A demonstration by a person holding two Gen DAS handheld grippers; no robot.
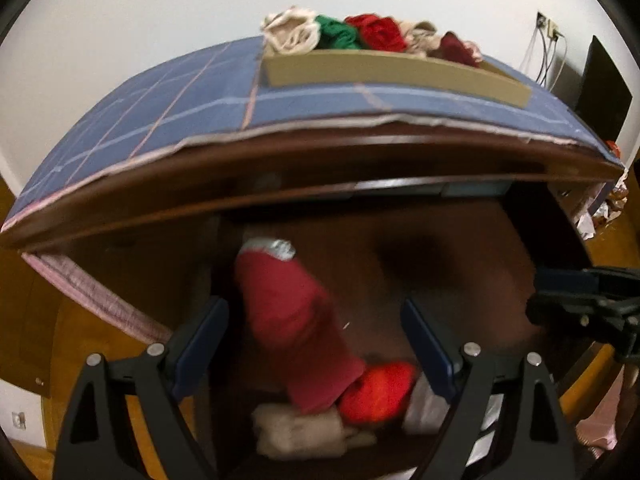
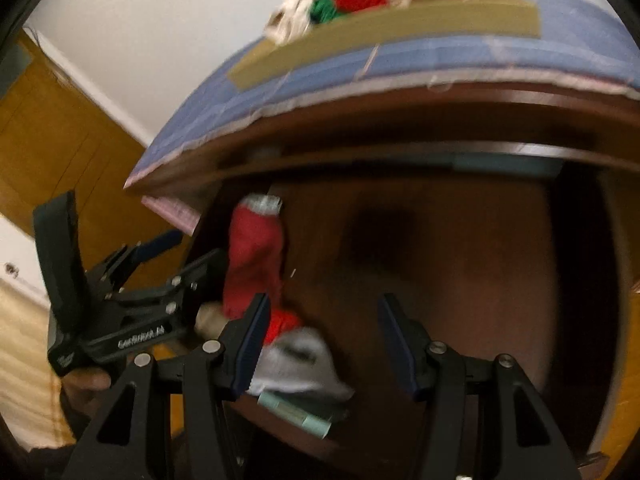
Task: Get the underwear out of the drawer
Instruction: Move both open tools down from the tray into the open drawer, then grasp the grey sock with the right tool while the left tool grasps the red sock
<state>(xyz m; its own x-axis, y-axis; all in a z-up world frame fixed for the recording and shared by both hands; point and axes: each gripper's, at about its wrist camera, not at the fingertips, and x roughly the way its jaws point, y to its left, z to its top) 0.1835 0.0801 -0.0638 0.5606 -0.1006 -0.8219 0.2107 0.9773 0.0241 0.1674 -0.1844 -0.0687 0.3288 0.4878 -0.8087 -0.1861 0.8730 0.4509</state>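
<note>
Left wrist: claw point(image 1: 314, 344) spread above drawer point(image 1: 460, 280).

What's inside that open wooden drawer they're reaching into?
In the drawer: a long dark red garment, a bright red bundle, a cream piece and a white piece. What lies beneath them, or further under the dresser top, is hidden.

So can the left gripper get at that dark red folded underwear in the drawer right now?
Probably yes. The left gripper is open above the open drawer, and the dark red underwear lies between its fingers with nothing covering it.
</note>
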